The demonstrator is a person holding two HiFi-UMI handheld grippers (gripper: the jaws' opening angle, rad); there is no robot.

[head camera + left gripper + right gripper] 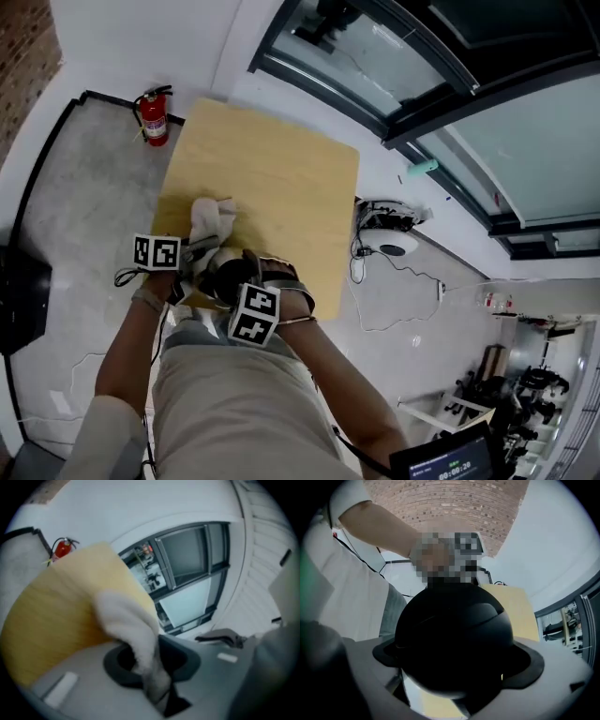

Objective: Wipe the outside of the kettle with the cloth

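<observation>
White cloth (pixel 133 620) is pinched between the jaws of the left hand-held gripper (pixel 154 672). The jaws are closed on its lower end, and the rest bunches loosely upward past them. Held by one end like this, the cloth offers a soft free mass to draw across a surface, which suits wiping.

Kettle (pixel 454 644) fills the right gripper view as a glossy black dome lodged between the jaws of the right hand-held gripper (pixel 242 281). The jaws stand on either side of the dome and appear clamped against it, though contact at each pad is too dark to confirm. Judgement: this hand-held gripper is there to steady the kettle so it neither slides nor turns under the cloth.

From the head view, the kettle sits at the near edge of the wooden desk (pixel 281 187), directly in front of the person and between the two hand-held grippers. The cloth lies against its far-left side, close to it or touching; which of the two cannot be told. Nor can it be told whether the kettle's base rests on the desk or is lifted clear.

Fire extinguisher (pixel 153 117) stands on the floor beyond the desk's far-left corner, well apart and of no bearing on the work.

Judgement: wiping is the step in hand, but how much of the outside is done cannot be determined. Risks noted are the smooth dome slipping between the jaws and the narrowly pinched cloth pulling free.
</observation>
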